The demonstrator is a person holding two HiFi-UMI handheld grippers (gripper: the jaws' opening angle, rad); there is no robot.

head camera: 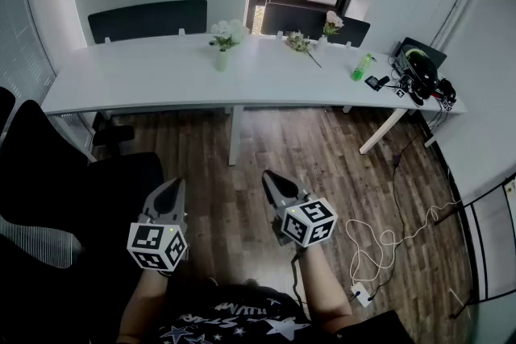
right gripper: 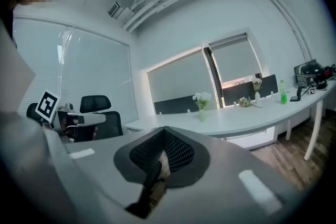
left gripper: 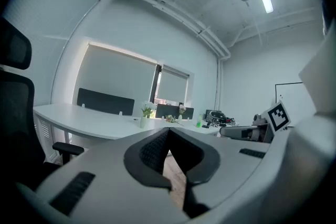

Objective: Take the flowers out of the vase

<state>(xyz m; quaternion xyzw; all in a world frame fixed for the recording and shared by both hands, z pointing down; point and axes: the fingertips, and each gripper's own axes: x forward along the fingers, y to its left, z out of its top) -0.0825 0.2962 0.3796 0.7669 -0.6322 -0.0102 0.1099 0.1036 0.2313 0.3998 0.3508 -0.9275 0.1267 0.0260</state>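
No words can be read. White lettering on the person's dark shirt [head camera: 230, 317] is too blurred to make out. The cubes [head camera: 157, 244] on the left gripper [head camera: 172, 188] and right gripper [head camera: 271, 177] bear only square black-and-white markers.

White table [head camera: 145, 78] with vase [head camera: 221, 60], bottle [head camera: 361, 67]

Two pale grey grippers were seen in the head view, the left gripper [head camera: 173, 184] toward seven o'clock and the right gripper [head camera: 268, 176] near six o'clock. Each body was tapered to a point and lined with black. The black pads [left gripper: 153, 150] were moulded with a fine grid texture. A white marker cube [head camera: 156, 246] printed with black squares was mounted on the left one, and a like cube [head camera: 310, 221] on the right. A black T-shirt [head camera: 234, 317] with white stars and lettering was worn.
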